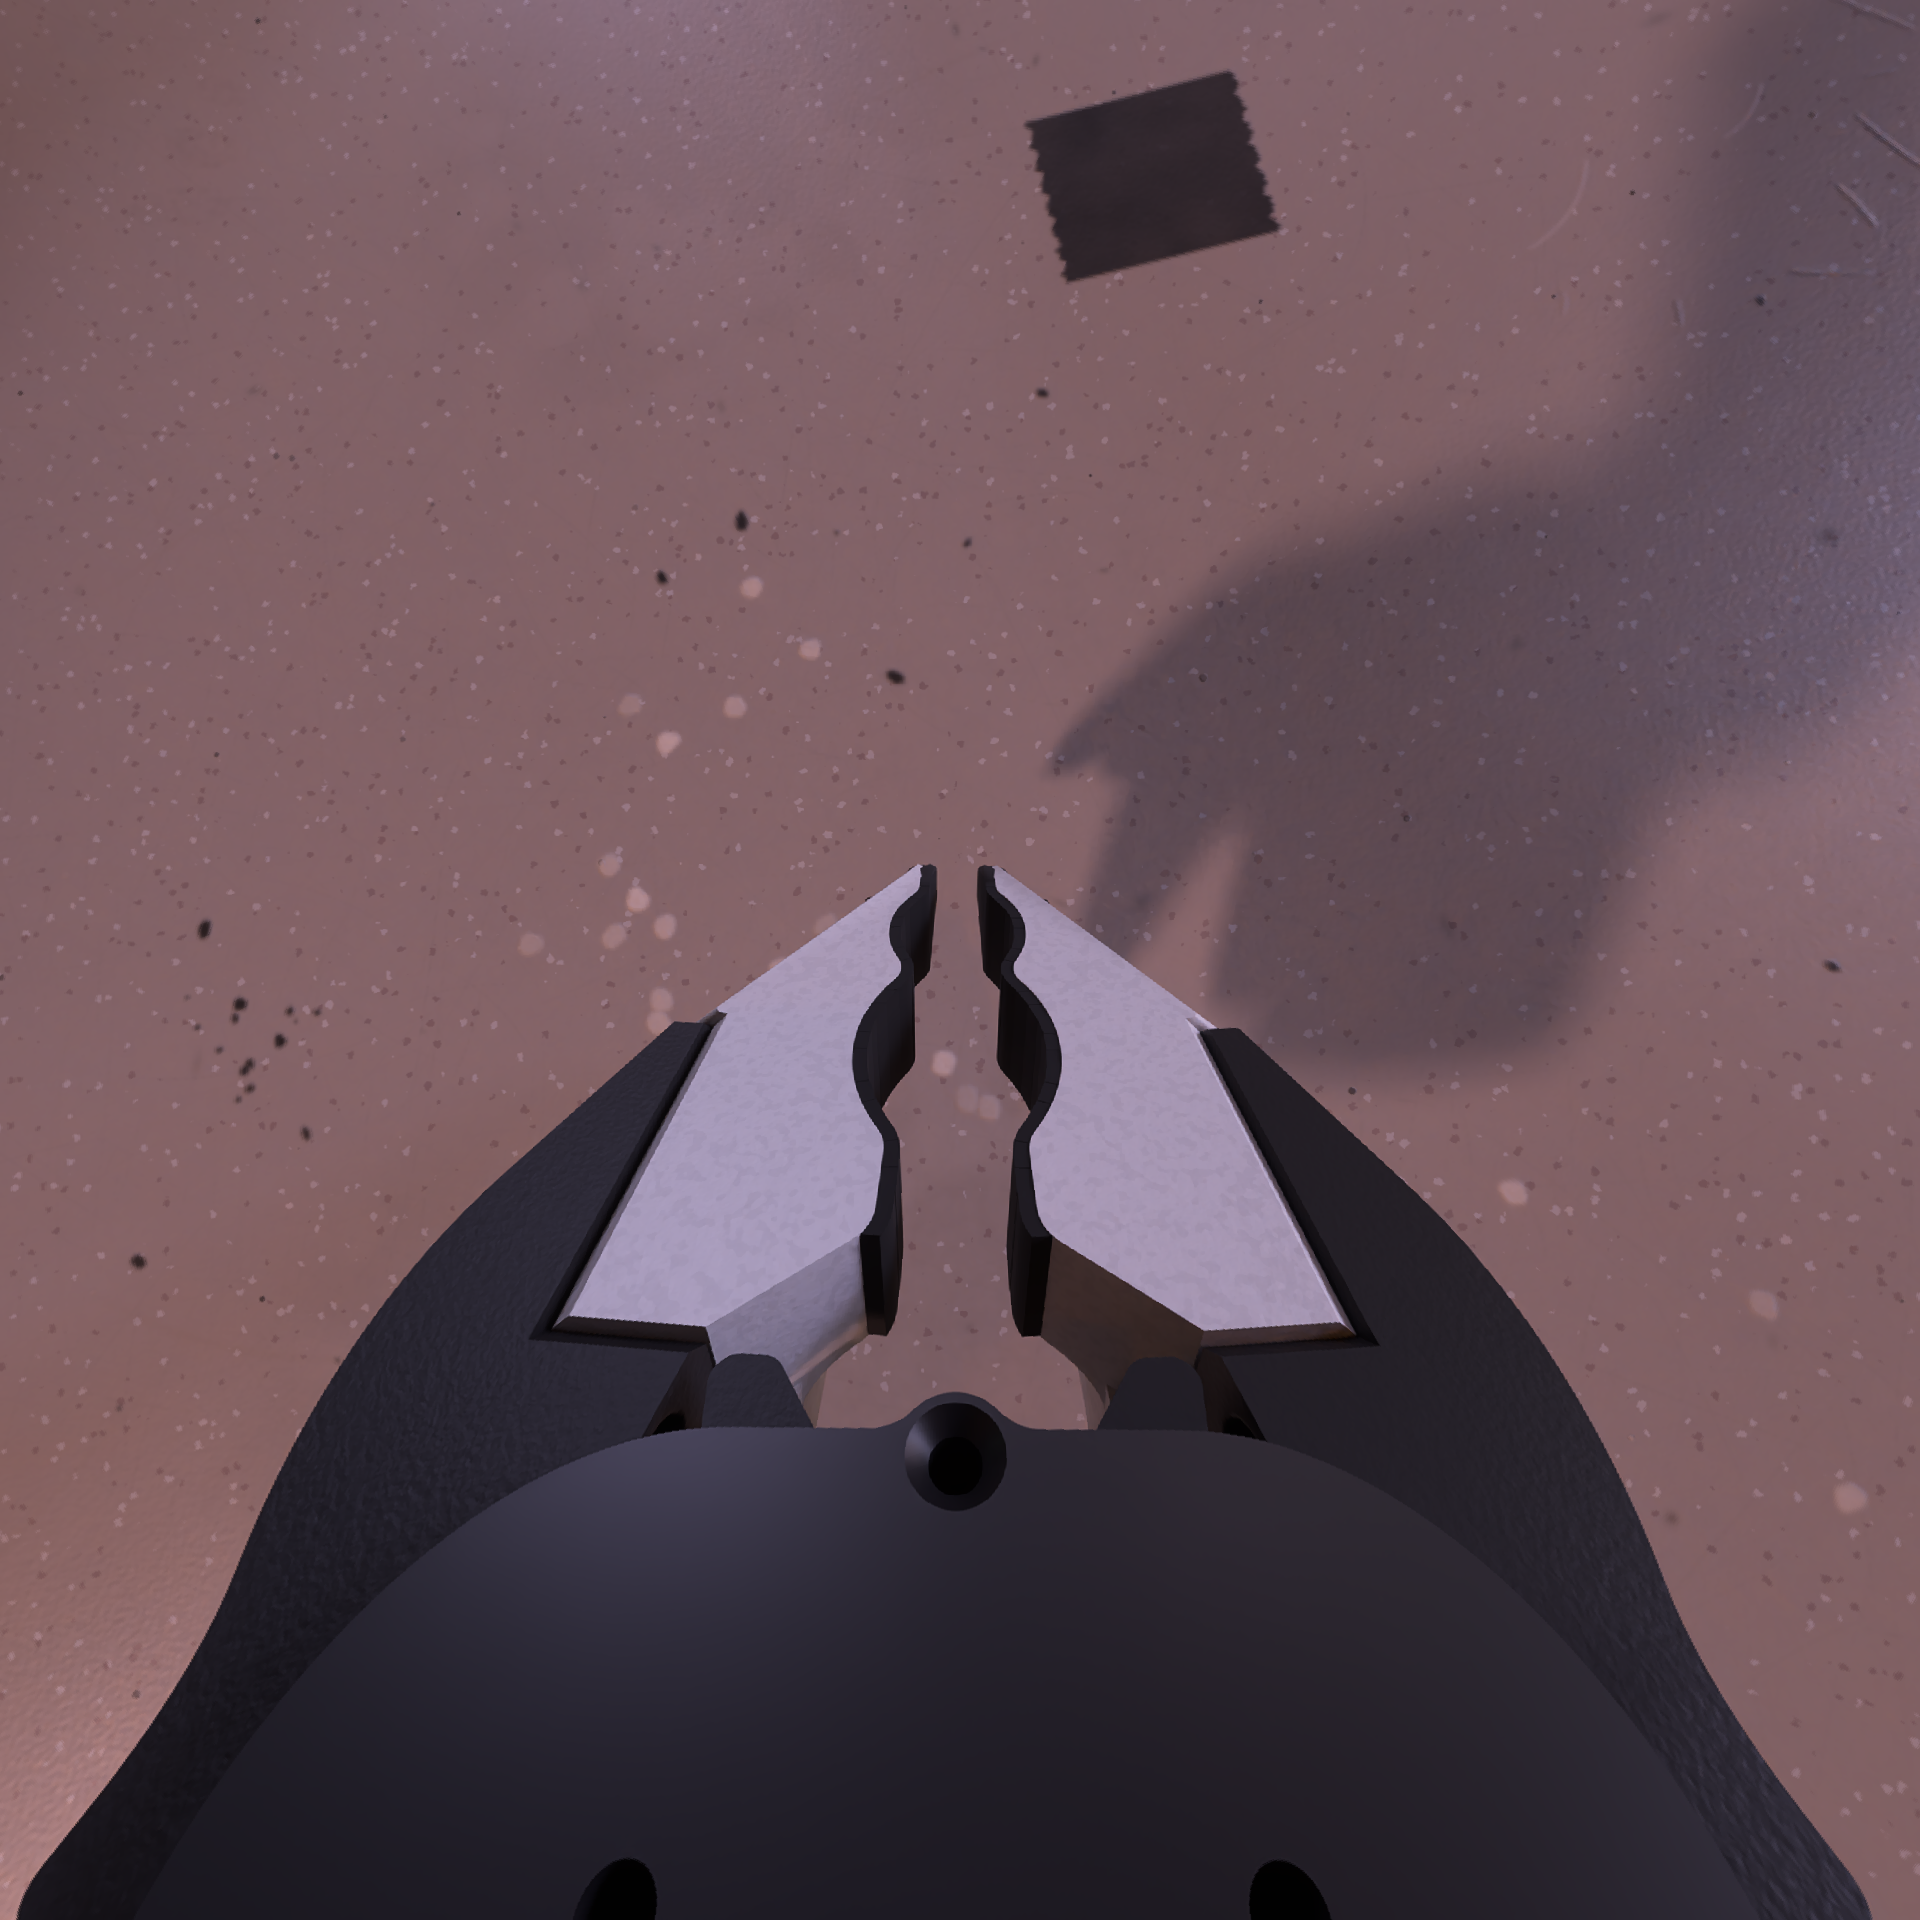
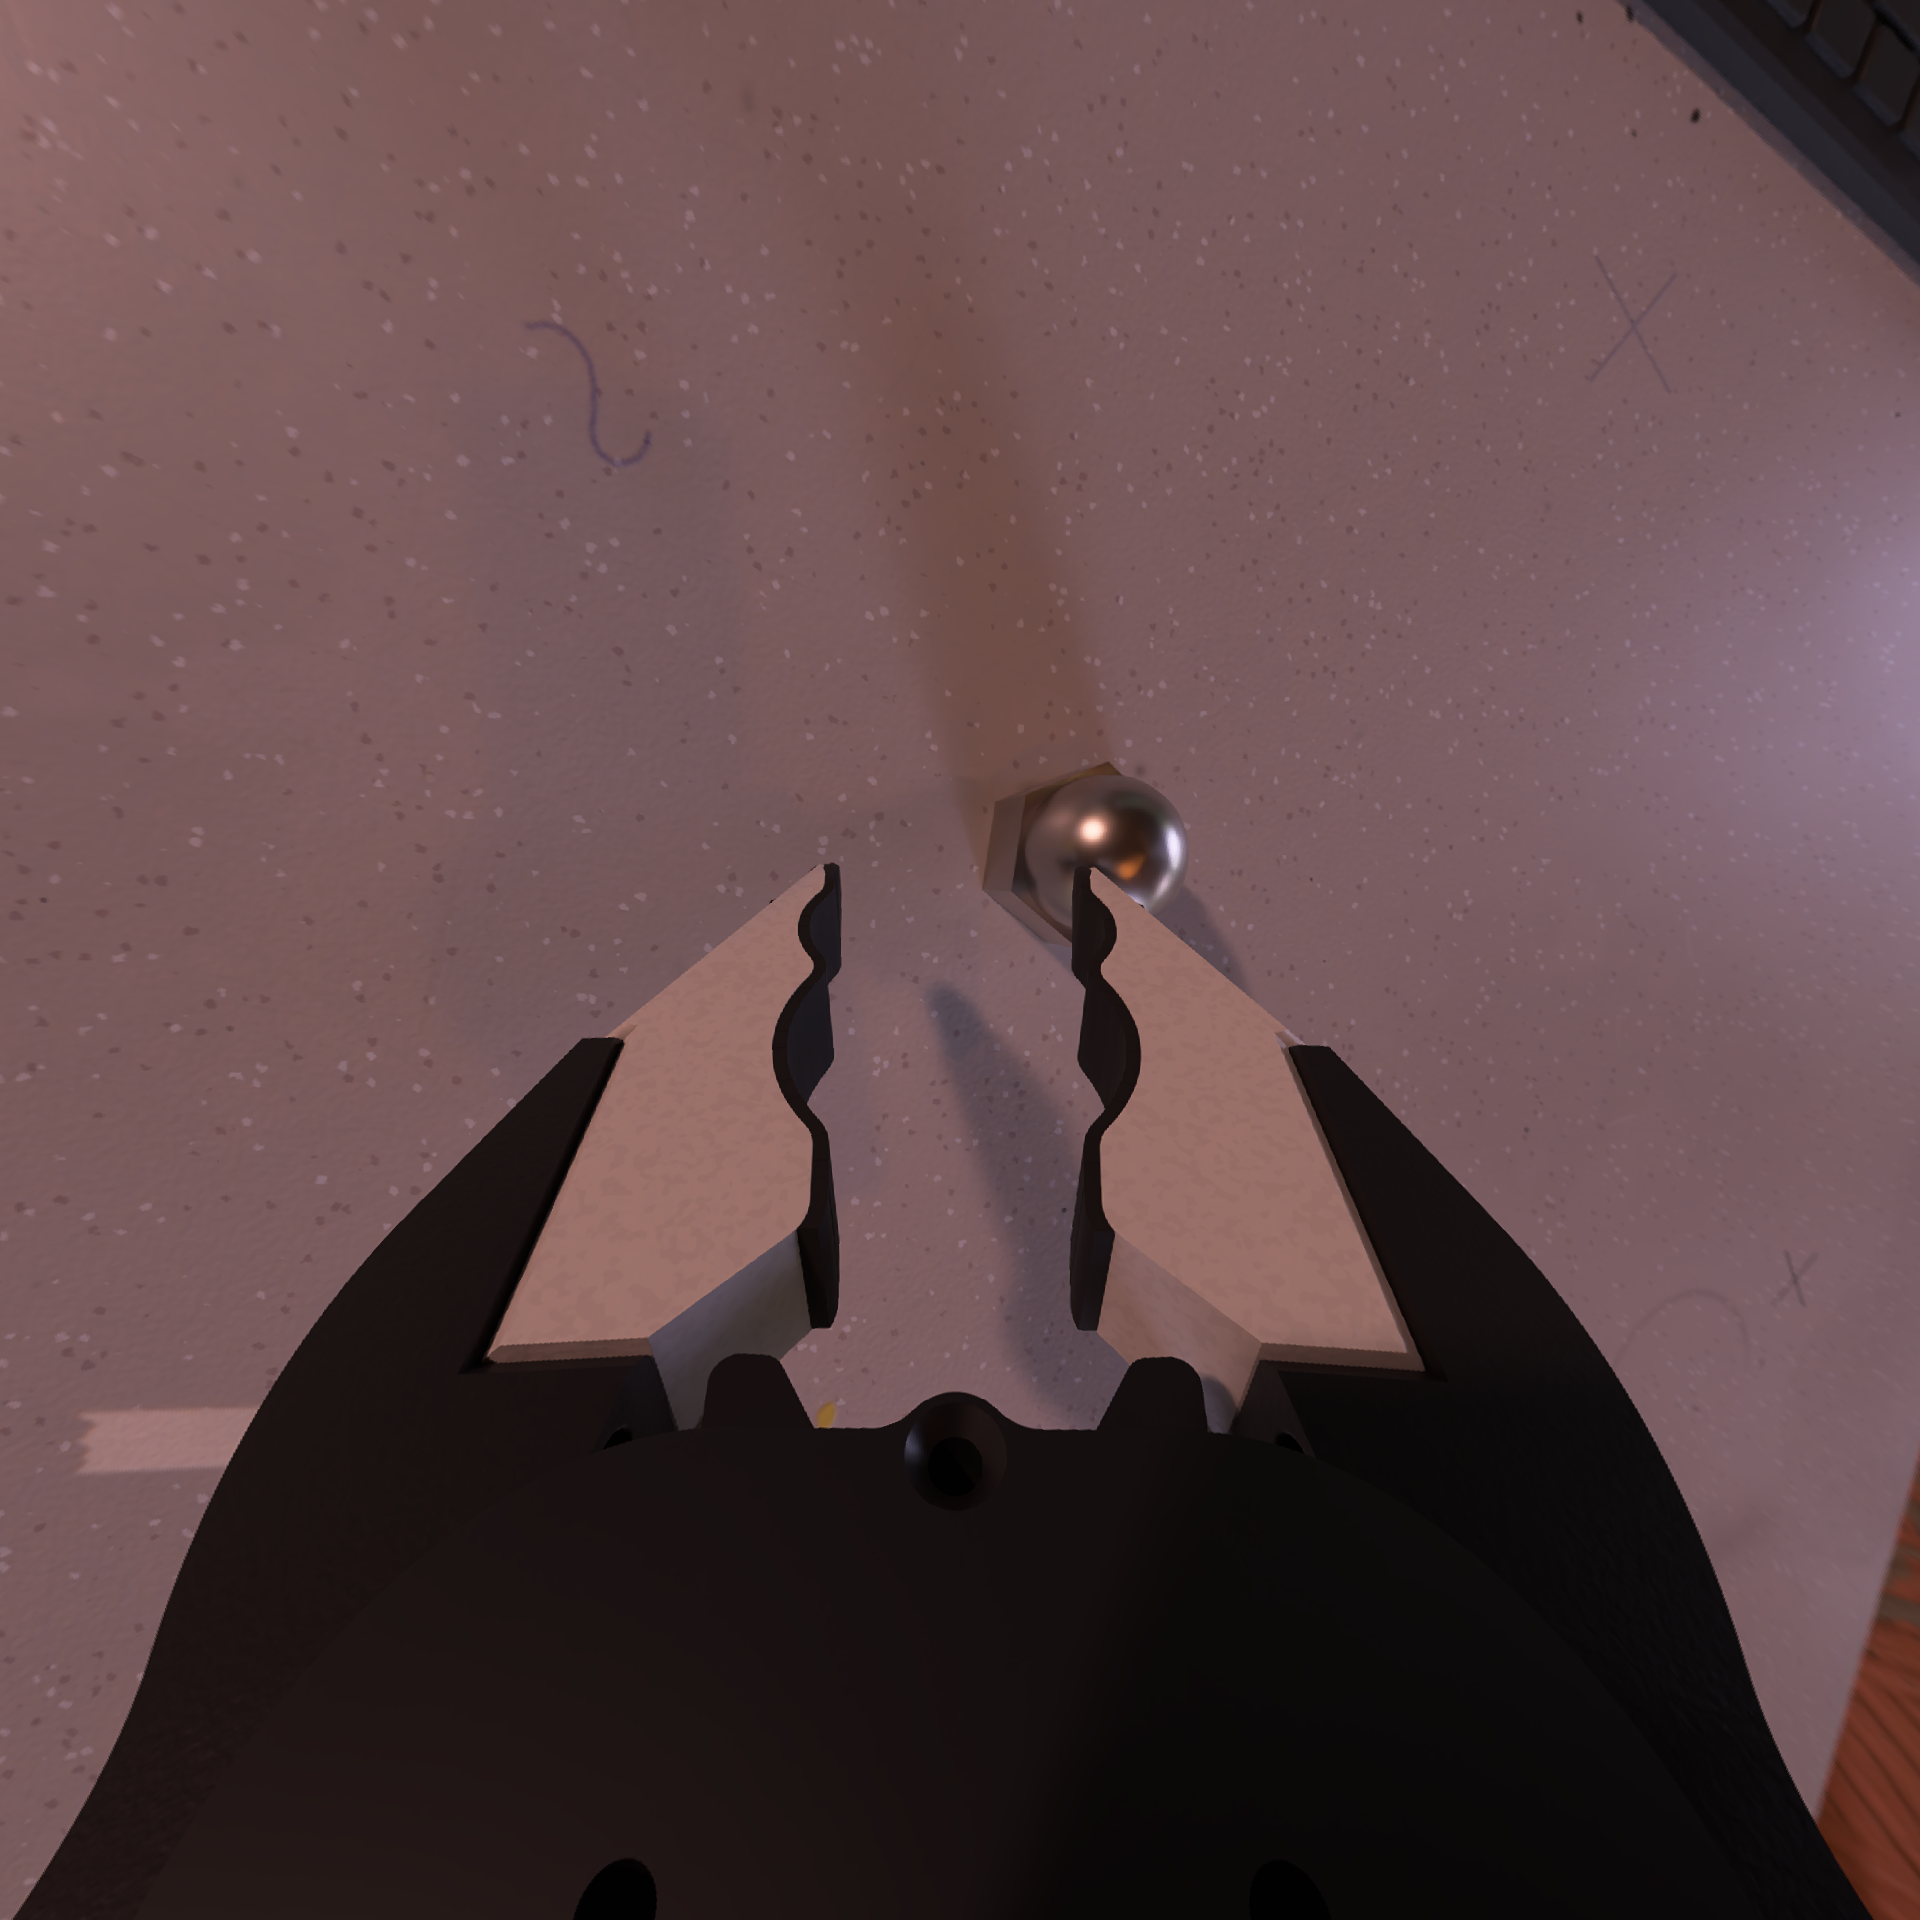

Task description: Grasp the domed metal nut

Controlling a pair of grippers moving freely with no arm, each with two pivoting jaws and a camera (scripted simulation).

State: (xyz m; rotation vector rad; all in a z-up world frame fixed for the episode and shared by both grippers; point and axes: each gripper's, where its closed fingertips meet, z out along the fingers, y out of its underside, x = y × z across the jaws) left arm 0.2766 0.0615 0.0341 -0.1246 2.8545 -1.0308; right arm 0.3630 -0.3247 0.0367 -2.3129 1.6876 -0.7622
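The right gripper is parted moderately and grips nothing; the one domed metal nut sits on the speckled table just past its right fingertip, outside the gap, near frame centre. A dark keyboard edge crosses the upper right corner, a pale tape strip lies lower left, and wooden floor shows lower right. The left gripper is nearly closed, a thin slit remaining, and empty above open tabletop, with one dark tape square at the upper centre.
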